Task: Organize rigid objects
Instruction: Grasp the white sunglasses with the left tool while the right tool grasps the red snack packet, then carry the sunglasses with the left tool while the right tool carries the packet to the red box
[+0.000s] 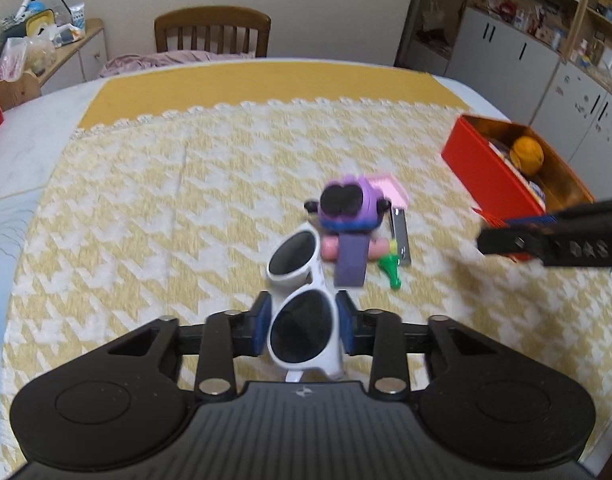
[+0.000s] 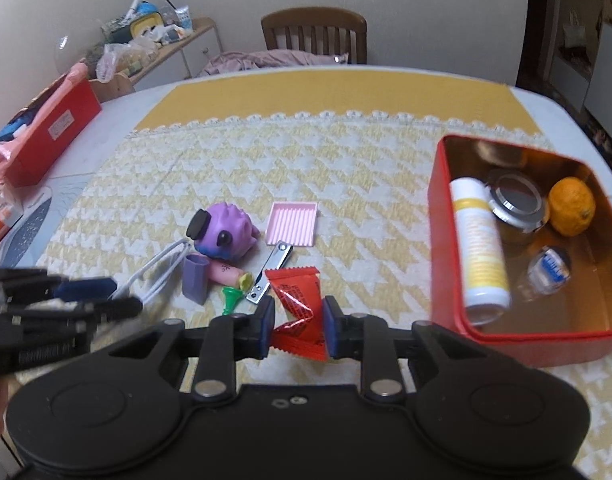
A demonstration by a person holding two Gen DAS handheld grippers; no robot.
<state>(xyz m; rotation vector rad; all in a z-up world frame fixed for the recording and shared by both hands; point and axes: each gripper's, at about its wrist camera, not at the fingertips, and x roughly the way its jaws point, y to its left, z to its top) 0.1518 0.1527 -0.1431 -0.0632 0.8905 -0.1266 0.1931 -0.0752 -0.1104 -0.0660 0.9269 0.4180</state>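
My left gripper (image 1: 304, 307) is shut on a pair of white sunglasses (image 1: 293, 258), held lens-on above the yellow checked cloth. In the right wrist view the left gripper (image 2: 113, 297) shows at the left edge, with the sunglasses' white arms (image 2: 161, 268) trailing from it. My right gripper (image 2: 298, 314) is shut on a crumpled red foil packet (image 2: 295, 286). On the cloth beyond lie a purple toy creature (image 2: 225, 232), a pink ridged tray (image 2: 291, 224), a nail clipper (image 2: 269, 276), a purple block (image 2: 195, 278), a pink tube (image 2: 223, 272) and a green peg (image 2: 229, 298).
A red tin box (image 2: 438, 240) stands at the right, holding a white bottle (image 2: 480, 248), a lidded jar (image 2: 516, 204), an orange (image 2: 572, 206) and a small bottle (image 2: 548, 272). Another red box (image 2: 53, 136) sits far left. A wooden chair (image 2: 314, 34) stands behind the table.
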